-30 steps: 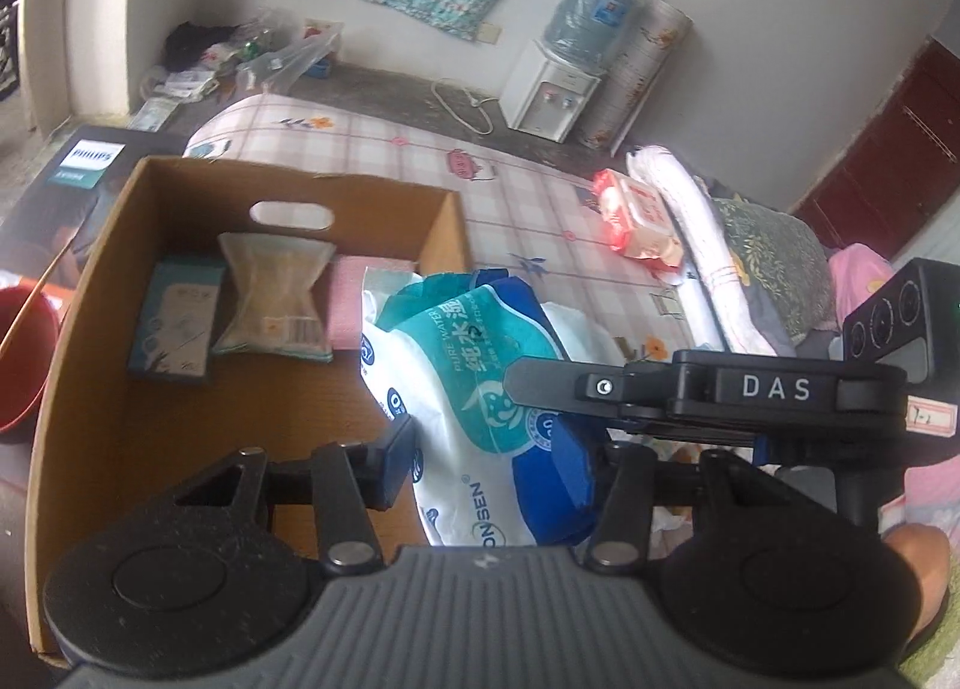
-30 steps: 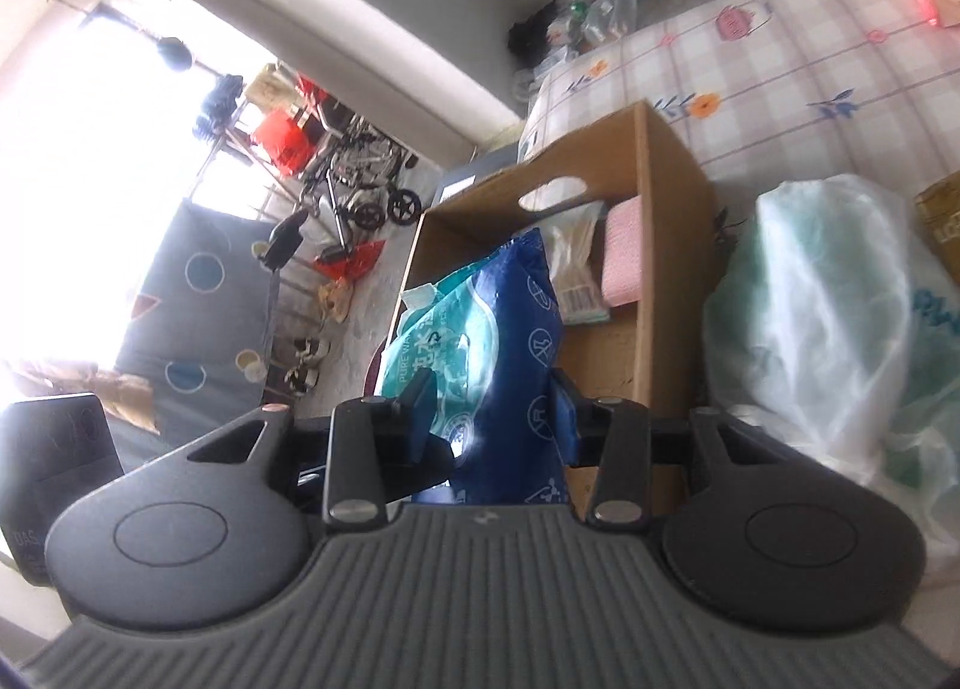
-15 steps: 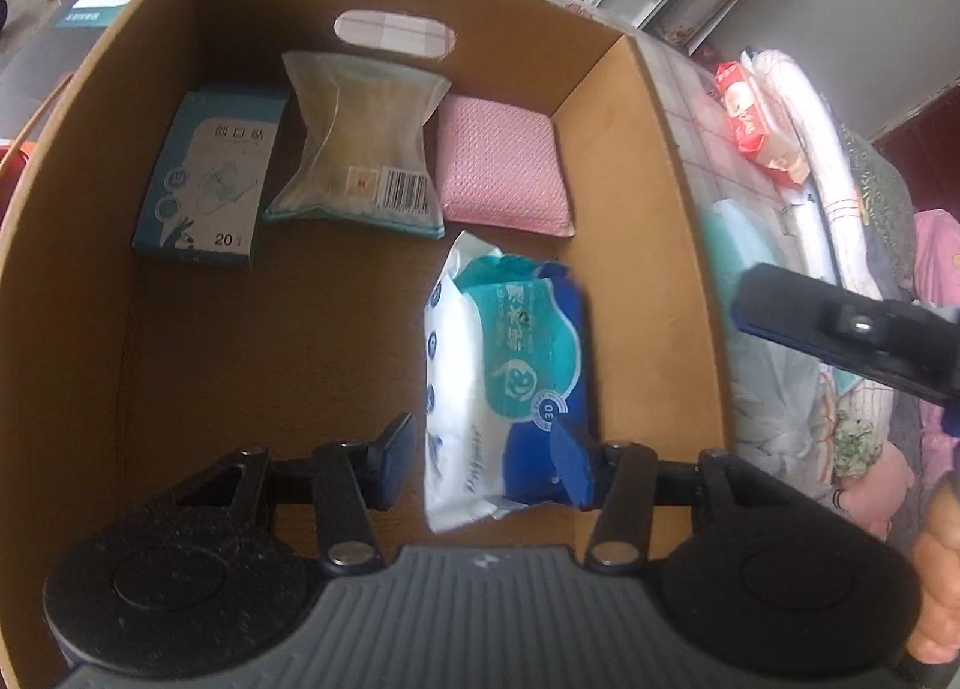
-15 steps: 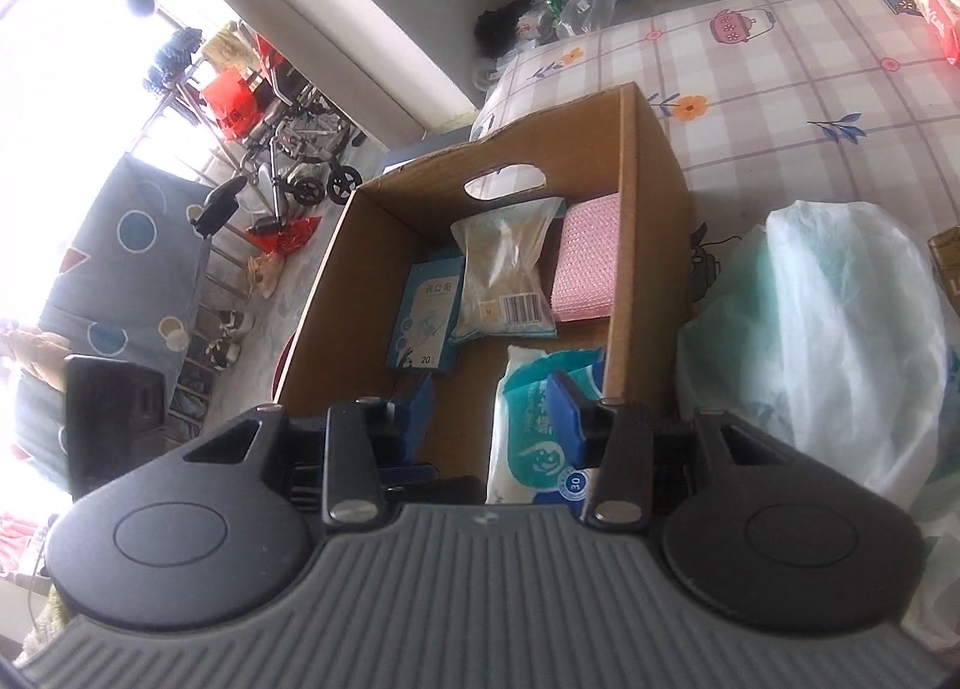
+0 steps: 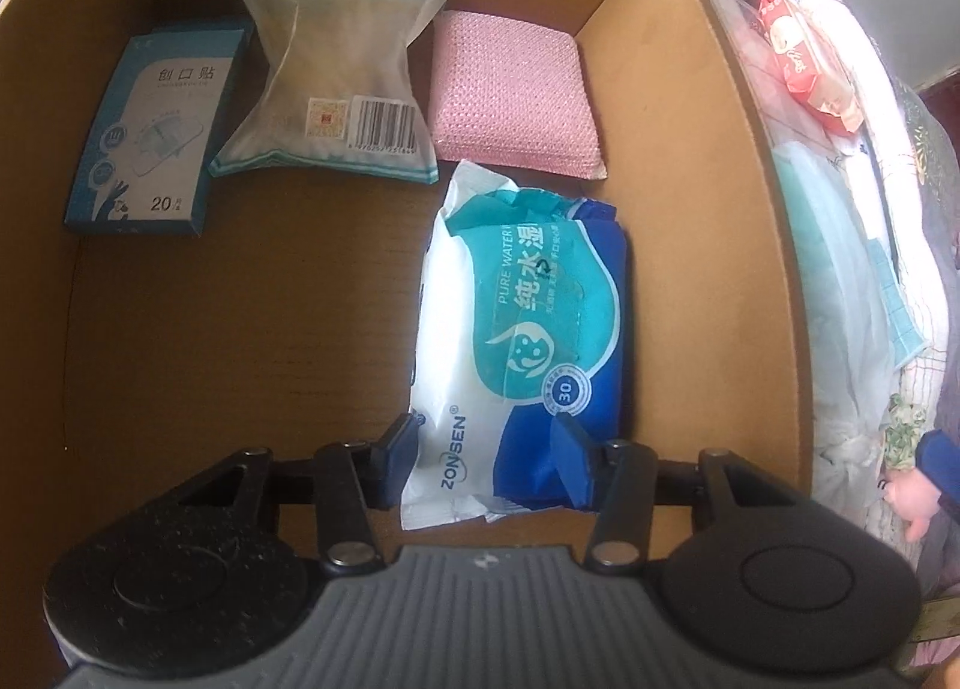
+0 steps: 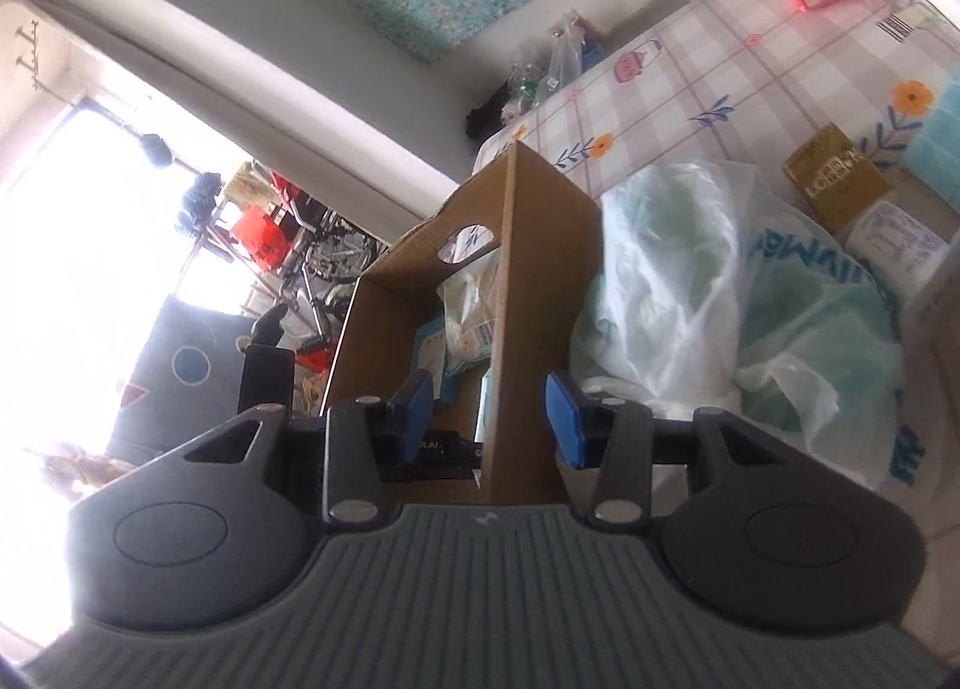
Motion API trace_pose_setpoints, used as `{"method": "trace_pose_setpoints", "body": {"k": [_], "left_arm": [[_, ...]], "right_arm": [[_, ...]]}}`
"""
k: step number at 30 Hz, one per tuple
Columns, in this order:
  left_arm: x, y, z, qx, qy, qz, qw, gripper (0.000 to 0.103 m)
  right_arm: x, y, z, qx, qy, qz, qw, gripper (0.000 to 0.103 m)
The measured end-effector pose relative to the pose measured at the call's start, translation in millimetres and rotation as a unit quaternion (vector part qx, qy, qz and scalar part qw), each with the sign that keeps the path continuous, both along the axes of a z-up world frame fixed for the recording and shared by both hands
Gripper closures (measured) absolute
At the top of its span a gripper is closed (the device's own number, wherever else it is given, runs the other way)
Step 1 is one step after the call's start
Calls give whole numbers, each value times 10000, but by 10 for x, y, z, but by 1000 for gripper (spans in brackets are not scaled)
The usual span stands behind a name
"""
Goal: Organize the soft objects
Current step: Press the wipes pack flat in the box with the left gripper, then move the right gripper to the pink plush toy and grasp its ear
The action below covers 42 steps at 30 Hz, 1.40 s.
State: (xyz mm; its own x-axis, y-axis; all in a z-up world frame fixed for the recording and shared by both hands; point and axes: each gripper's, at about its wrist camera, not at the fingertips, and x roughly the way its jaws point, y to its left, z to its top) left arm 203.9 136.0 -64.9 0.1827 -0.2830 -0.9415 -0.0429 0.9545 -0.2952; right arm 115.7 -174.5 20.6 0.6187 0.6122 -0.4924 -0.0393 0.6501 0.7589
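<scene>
the wet wipes pack (image 5: pixel 516 341), marked "zonsen", "pure water" and "30", has come down onto the floor of the cardboard box (image 5: pixel 708 161), so placing is nearly done, still grasped by the left gripper (image 5: pixel 483 449); the right gripper (image 6: pixel 487 407) has released it and straddles the box wall with nothing gripped.

The left gripper (image 5: pixel 486 452) points down into the box (image 5: pixel 708 161), its blue pads pressing the near end of the wipes pack (image 5: pixel 522 341), which lies on the floor by the right wall. Along the far wall lie a blue carton (image 5: pixel 159 131), a clear pouch (image 5: pixel 336 83) and a pink sponge (image 5: pixel 513 95).
</scene>
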Motion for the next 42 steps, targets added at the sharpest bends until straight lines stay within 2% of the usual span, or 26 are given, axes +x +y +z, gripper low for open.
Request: {"method": "trace_pose_setpoints", "body": {"k": [8,14,16,19,24,28,34,38,42], "left_arm": [[82,-154,7,217,-274,67,9994,51],[123,-138,19,213,-329,123,9992,49],[104,-134,74,302,-412,130,9986,46],[41,-113,213,245,-558,180,9980,32],[-176,-31,558,246,-1012,355,9939,26],[-434,-44,918,401,-1641,495,9844,23],[-978,-445,1348,651,-2792,257,9577,16],[-1228,-969,1411,360,-3198,-209,9466,15],[-1339,-1617,1297,184,-3411,-921,9353,15]], "right_arm": [[-240,-364,-378,329,314,-544,9975,61],[-402,-541,-578,407,509,-807,9946,61],[-453,-619,-584,373,500,-902,9940,61],[-534,-716,-569,263,429,-1030,9934,59],[-681,-869,-519,53,260,-1269,9916,54],[-823,-1002,-465,-50,34,-1447,9895,52],[-1100,-1230,-313,-378,-442,-1827,9814,49],[-1330,-1460,-241,-590,-678,-2222,9709,48],[-1566,-1766,-242,-703,-708,-2695,9578,47]]}}
